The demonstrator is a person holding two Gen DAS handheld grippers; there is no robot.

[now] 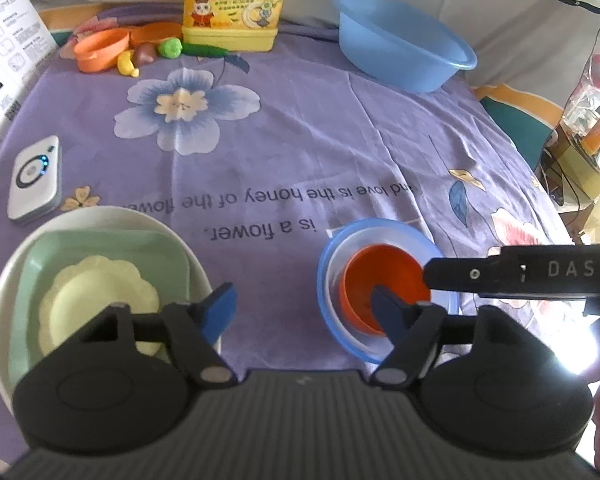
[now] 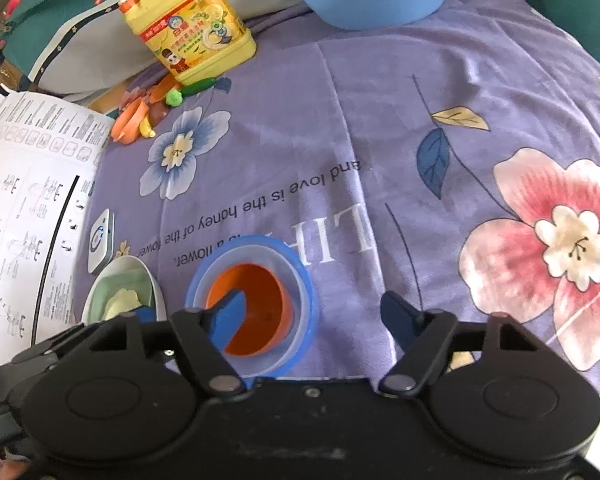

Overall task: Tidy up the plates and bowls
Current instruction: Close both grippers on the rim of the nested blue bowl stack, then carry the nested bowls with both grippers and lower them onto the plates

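A stack of plates sits at the lower left in the left wrist view: a white plate [image 1: 4, 300] holds a green square plate [image 1: 100, 248] and a pale yellow scalloped plate [image 1: 96, 292]. A stack of bowls sits to the right: a blue bowl [image 1: 324, 280], a clear bowl [image 1: 340, 256] and an orange bowl [image 1: 380, 272] nested inside. My left gripper [image 1: 304, 304] is open and empty between the two stacks. My right gripper [image 2: 316, 316] is open over the bowls [image 2: 256, 292], its left finger [image 2: 228, 316] above the orange bowl. The plates [image 2: 120, 292] show at left.
A blue basin [image 1: 400, 56] stands at the back right. A yellow detergent jug [image 1: 232, 0], toy vegetables [image 1: 148, 52] and an orange dish [image 1: 100, 48] are at the back. A white remote [image 1: 34, 180] and a printed sheet [image 2: 28, 200] lie at left.
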